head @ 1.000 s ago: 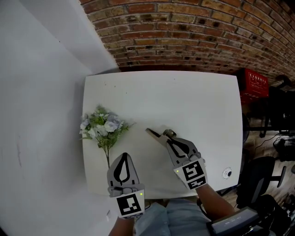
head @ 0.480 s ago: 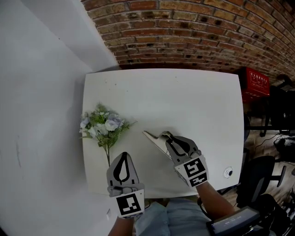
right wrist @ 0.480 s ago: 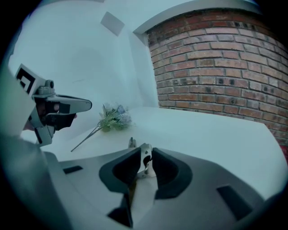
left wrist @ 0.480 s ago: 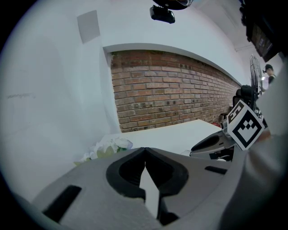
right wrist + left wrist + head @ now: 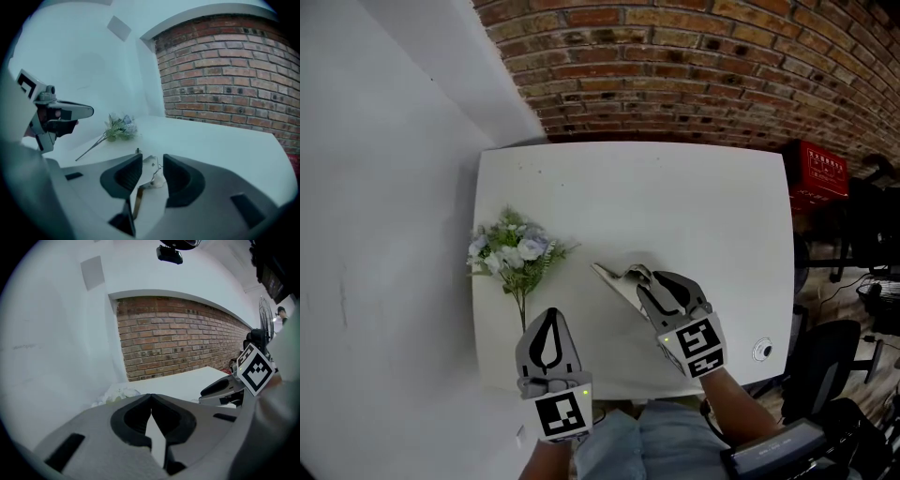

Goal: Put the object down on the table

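Note:
A small flat pale object point(image 5: 617, 278) with a pointed tip and a brownish strip lies on the white table point(image 5: 675, 197), near its front. My right gripper point(image 5: 648, 277) is low over the object's near end, and its jaws are opening. In the right gripper view the object point(image 5: 149, 176) sits in the gap between the two jaws of that gripper point(image 5: 152, 161), and the pads stand clear of it. My left gripper point(image 5: 549, 317) hovers by the table's near edge, shut and empty, with its jaws meeting point(image 5: 151, 397) in the left gripper view.
A bunch of pale artificial flowers point(image 5: 514, 255) lies at the table's left edge, stem toward me. A white wall runs along the left and a brick wall point(image 5: 694, 66) along the back. A red crate point(image 5: 817, 173) and a black chair point(image 5: 825, 375) stand to the right.
The right gripper's jaws have spread apart around the object, which now lies flatter on the table. The left gripper has stayed where it was.

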